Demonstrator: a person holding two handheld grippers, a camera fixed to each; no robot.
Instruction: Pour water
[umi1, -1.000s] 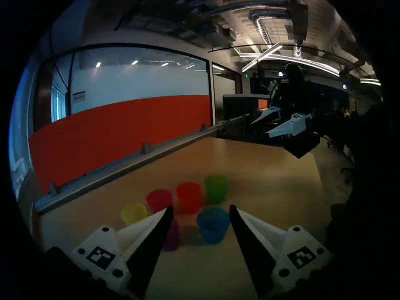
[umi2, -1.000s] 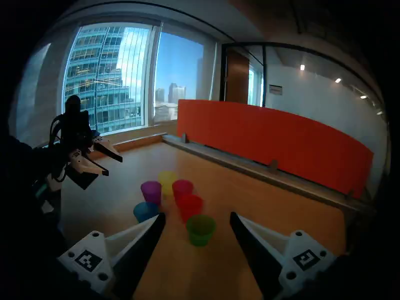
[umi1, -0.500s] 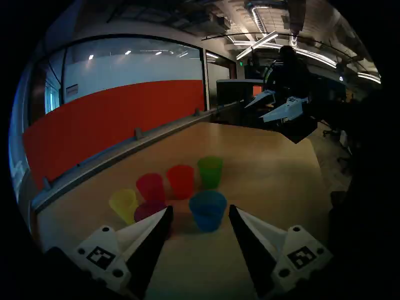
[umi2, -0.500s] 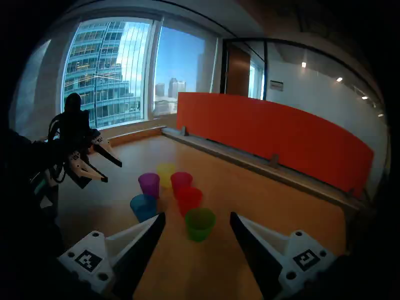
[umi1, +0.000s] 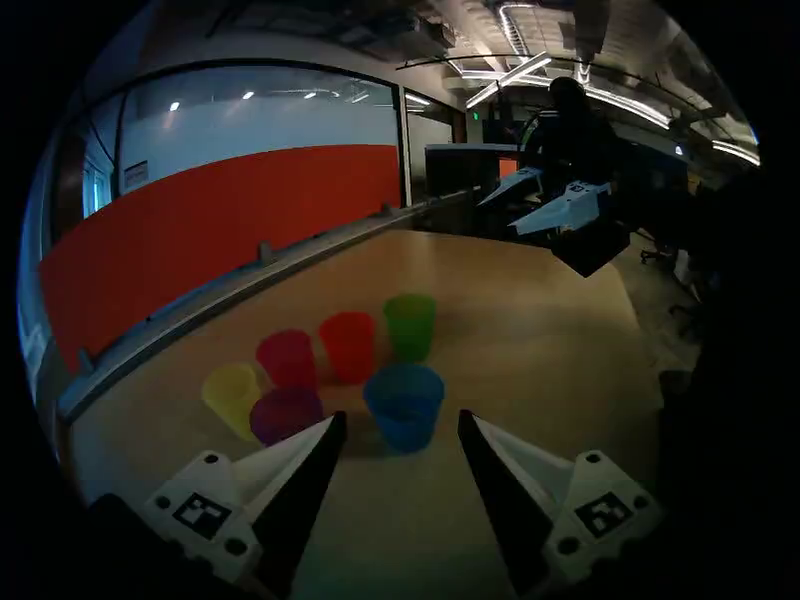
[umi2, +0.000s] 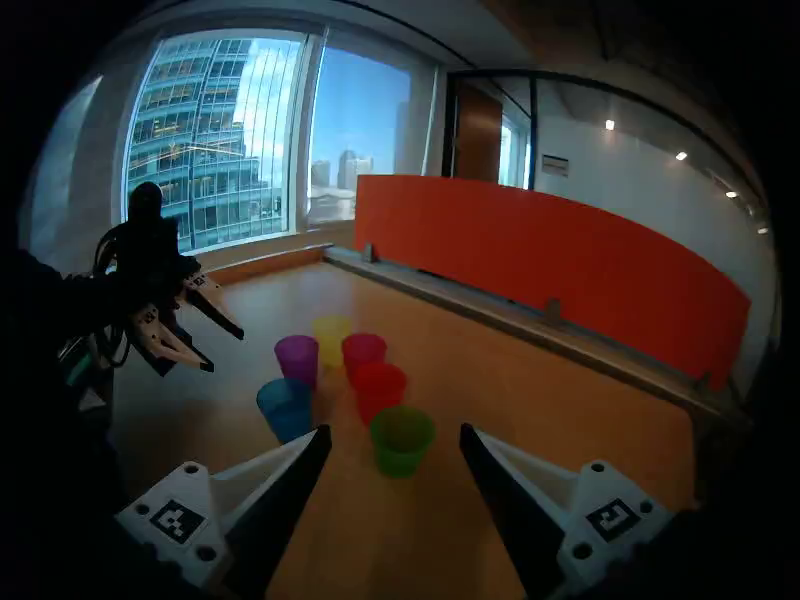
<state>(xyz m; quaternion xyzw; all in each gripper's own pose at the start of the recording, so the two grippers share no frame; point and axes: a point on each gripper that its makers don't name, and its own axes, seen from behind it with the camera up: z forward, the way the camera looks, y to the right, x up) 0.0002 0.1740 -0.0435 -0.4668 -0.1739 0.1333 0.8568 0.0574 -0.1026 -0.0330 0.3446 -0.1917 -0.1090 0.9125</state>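
Several plastic cups stand clustered on the wooden table (umi1: 530, 330). In the left gripper view my left gripper (umi1: 398, 440) is open just behind the blue cup (umi1: 404, 405), with purple (umi1: 285, 413), yellow (umi1: 231, 395), pink (umi1: 287, 357), red (umi1: 348, 345) and green (umi1: 410, 325) cups around it. The right gripper (umi1: 545, 205) hangs open far across the table. In the right gripper view my right gripper (umi2: 395, 450) is open above the green cup (umi2: 401, 441); the red cup (umi2: 380, 389) and blue cup (umi2: 286, 408) stand beyond, and the left gripper (umi2: 195, 325) hovers at left.
An orange partition (umi2: 560, 265) with a metal rail runs along the table's far side. Tall windows (umi2: 220, 150) lie beyond the table end. A person's dark sleeve (umi2: 50, 310) holds the far gripper at left. Bare tabletop stretches right of the cups (umi2: 560, 420).
My left gripper has risen and tipped down, so the cups sit higher in its view with the blue cup farther from the fingertips. The right gripper view has shifted slightly; no cup has moved.
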